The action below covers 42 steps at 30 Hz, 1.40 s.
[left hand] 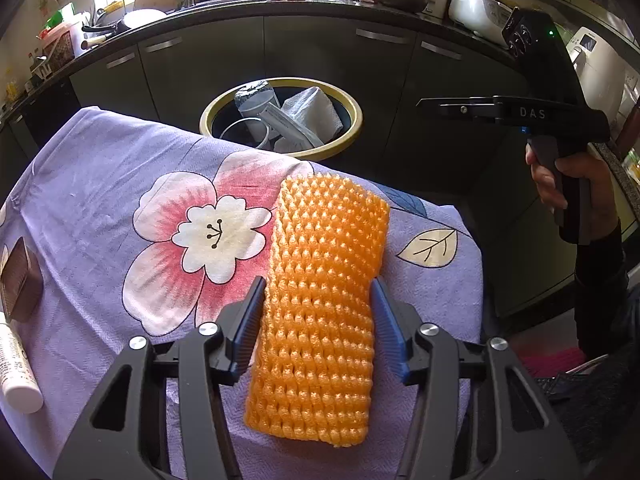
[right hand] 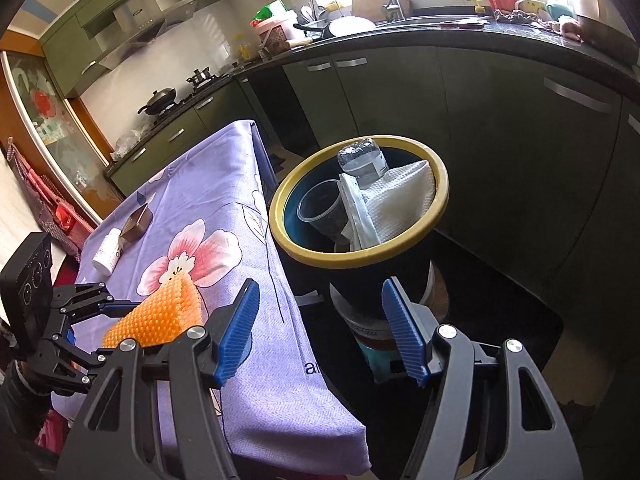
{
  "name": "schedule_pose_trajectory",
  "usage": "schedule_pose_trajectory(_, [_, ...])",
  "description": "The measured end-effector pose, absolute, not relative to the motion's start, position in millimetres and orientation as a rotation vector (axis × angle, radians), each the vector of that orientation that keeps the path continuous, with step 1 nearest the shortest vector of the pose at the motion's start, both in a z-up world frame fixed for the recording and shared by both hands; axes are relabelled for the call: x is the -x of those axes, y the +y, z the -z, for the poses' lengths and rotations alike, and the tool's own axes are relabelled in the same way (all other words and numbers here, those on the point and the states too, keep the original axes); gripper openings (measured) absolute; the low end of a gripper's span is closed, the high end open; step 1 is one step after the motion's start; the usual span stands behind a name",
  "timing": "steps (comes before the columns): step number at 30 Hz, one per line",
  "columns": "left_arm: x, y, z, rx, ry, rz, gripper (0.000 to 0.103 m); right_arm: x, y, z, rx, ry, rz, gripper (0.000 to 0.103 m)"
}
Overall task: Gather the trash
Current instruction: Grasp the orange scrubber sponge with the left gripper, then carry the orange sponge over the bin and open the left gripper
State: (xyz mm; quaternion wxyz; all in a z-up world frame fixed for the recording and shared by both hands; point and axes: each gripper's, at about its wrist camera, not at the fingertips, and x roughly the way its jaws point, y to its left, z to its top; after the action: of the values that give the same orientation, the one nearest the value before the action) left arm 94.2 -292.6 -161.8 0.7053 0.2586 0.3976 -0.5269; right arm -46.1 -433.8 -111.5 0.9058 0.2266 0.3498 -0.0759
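Note:
An orange foam net lies on the purple flowered tablecloth. My left gripper is shut on it, with a blue pad pressed against each long side. In the right wrist view the net bulges up between those fingers. Beyond the table's far edge stands the black bin with a yellow rim. It holds a plastic bottle, a white paper towel and a clear cup. My right gripper is open and empty, above the table's corner just short of the bin.
A white bottle and a small brown box lie on the cloth's left part. Dark kitchen cabinets run behind the bin under a cluttered counter. A person's hand holds the right gripper's handle at the right.

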Motion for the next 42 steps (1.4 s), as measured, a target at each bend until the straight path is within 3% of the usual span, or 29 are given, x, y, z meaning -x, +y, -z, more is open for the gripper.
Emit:
schedule_pose_trajectory(6, [-90,-285,147,-0.552,0.839,1.169,0.019,49,-438,113,-0.488,0.714,0.157,0.064])
schedule_pose_trajectory(16, [-98,-306,103,-0.549,0.765,1.206,0.016,58,-450,122,-0.525,0.703,0.176,0.064])
schedule_pose_trajectory(25, [-146,-415,86,-0.551,0.773,1.281,0.016,80,-481,130,-0.58,0.692,0.264,0.064])
schedule_pose_trajectory(29, [-167,-464,109,-0.558,0.806,1.294,0.021,86,-492,136,-0.607,0.697,0.289,0.064])
schedule_pose_trajectory(31, [-174,-483,123,-0.582,0.814,1.278,0.033,88,-495,138,-0.618,0.702,0.294,0.064])
schedule_pose_trajectory(33, [-179,-498,138,-0.623,0.819,1.261,0.051,88,-496,139,-0.625,0.705,0.298,0.064])
schedule_pose_trajectory(40, [-187,-485,135,-0.577,0.818,1.229,0.052,87,-495,137,-0.619,0.703,0.285,0.065])
schedule_pose_trajectory(42, [-183,-466,120,-0.55,0.78,1.226,0.057,86,-494,136,-0.617,0.701,0.283,0.065])
